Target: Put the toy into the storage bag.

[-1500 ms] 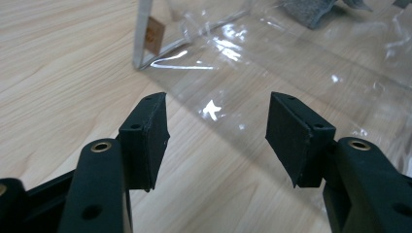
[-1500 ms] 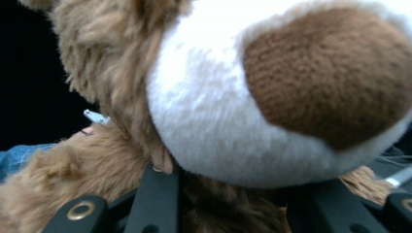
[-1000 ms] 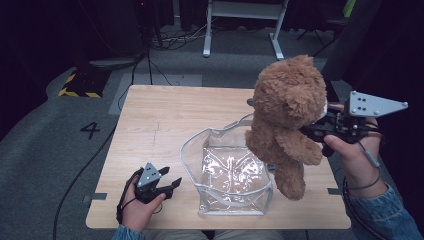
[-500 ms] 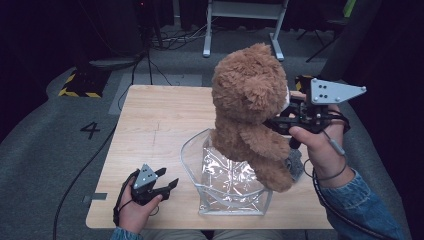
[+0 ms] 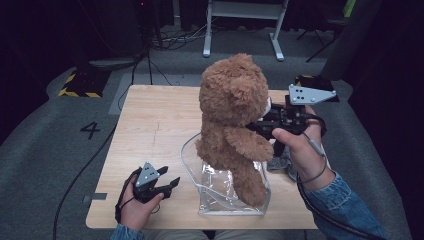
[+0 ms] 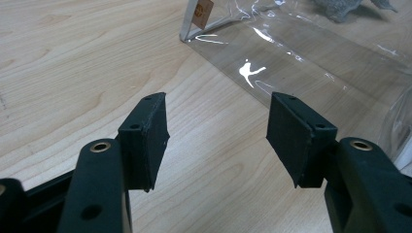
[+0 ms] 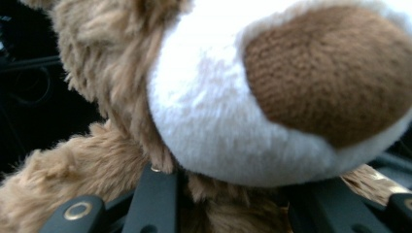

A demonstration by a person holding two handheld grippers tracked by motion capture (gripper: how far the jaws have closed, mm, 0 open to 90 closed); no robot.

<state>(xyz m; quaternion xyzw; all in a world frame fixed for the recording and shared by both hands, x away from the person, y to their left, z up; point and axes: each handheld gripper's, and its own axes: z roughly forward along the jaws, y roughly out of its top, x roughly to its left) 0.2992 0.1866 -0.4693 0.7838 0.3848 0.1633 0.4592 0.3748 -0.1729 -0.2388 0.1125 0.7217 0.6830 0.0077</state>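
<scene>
My right gripper [image 5: 260,125] is clamped on the teddy bear [image 5: 232,120] at its neck, and the bear hangs upright with its feet in the clear bag [image 5: 225,192] right below. My left gripper [image 5: 165,184], jaws apart and empty, sits beside the bag.

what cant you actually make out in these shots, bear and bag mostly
- High view: the teddy bear faces away, so its face and the right gripper jaws are hidden behind it.
- High view: the bear's legs cover the mouth of the clear bag; whether its feet are inside cannot be told.
- Right gripper view: too close and blurred; the muzzle hides where the jaws press.
- Left gripper view: the bag is cut off by the edges; the grey thing is cropped.
</scene>
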